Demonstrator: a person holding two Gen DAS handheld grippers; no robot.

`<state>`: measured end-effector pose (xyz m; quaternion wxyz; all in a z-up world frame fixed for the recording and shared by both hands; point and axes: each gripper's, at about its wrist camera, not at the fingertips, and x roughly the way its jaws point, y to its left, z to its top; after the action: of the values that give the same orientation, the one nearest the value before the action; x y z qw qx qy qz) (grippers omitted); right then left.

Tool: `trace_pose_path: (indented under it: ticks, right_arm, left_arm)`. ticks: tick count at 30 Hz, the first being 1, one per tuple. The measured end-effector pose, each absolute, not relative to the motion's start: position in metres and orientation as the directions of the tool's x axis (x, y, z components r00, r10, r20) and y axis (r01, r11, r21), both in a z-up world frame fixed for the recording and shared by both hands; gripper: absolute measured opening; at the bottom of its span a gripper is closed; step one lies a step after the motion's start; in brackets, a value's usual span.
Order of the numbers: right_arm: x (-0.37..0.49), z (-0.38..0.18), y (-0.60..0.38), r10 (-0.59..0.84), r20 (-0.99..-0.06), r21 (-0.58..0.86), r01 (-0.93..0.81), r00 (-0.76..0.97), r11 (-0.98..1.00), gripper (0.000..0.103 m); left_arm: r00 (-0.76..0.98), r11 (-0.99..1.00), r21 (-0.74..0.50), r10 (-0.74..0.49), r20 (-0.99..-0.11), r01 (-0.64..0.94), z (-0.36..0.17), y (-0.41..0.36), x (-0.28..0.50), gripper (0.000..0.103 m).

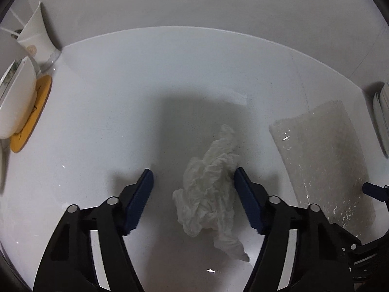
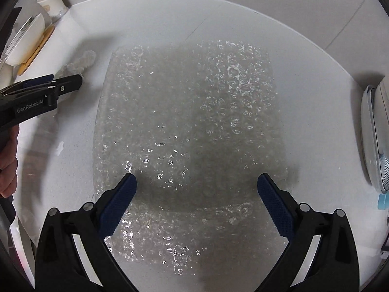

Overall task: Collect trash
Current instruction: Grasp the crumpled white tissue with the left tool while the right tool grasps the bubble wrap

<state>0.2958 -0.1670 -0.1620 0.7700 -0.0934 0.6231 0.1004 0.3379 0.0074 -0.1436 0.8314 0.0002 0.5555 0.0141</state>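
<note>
A crumpled white tissue [image 1: 209,194] lies on the white tabletop [image 1: 109,102]. My left gripper [image 1: 193,171] points down over it with its jaws on either side. The right blue pad [image 1: 248,202] sits against the tissue's edge, while the left pad [image 1: 138,202] stands clear of it, so the gripper is open. To the right lies a flat sheet of clear bubble wrap [image 1: 323,160]. My right gripper [image 2: 197,177] hangs open over the near part of the bubble wrap [image 2: 189,112], holding nothing. In the right wrist view the left gripper [image 2: 77,80] shows side-on beside the tissue [image 2: 82,60].
A white bowl [image 1: 17,104] rests on a yellow coaster [image 1: 36,114] at the left edge, with a white flared cup [image 1: 36,39] behind it. Stacked plates [image 2: 372,133] stand at the right. A small white scrap [image 1: 239,98] lies beyond the tissue. A hand [image 2: 8,165] holds the left gripper.
</note>
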Motion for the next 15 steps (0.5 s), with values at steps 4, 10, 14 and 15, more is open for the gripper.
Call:
trace_pose_path:
  ticks: [4, 10, 14, 15]
  right_arm:
    - [0.298, -0.16, -0.166, 0.04, -0.98, -0.017, -0.28, 0.197, 0.96, 0.088]
    - [0.299, -0.148, -0.178, 0.045, -0.979, -0.009, -0.261, 0.199, 0.965, 0.035]
    - [0.3, -0.145, -0.183, 0.083, -0.976, 0.026, -0.269, 0.202, 0.963, 0.012]
    - [0.298, -0.144, -0.184, 0.083, -0.974, 0.022, -0.275, 0.211, 0.961, 0.012]
  left_arm:
    - [0.338, 0.999, 0.033, 0.031, -0.941, 0.001, -0.14, -0.002, 0.339, 0.013]
    - [0.298, 0.999, -0.021, -0.01, -0.955, -0.032, -0.138, 0.002, 0.324, 0.008]
    - [0.318, 0.997, -0.052, -0.033, -0.947, -0.051, -0.129, 0.005, 0.307, 0.007]
    - [0.326, 0.997, -0.059, -0.038, -0.945, -0.054, -0.126, 0.006, 0.303, 0.007]
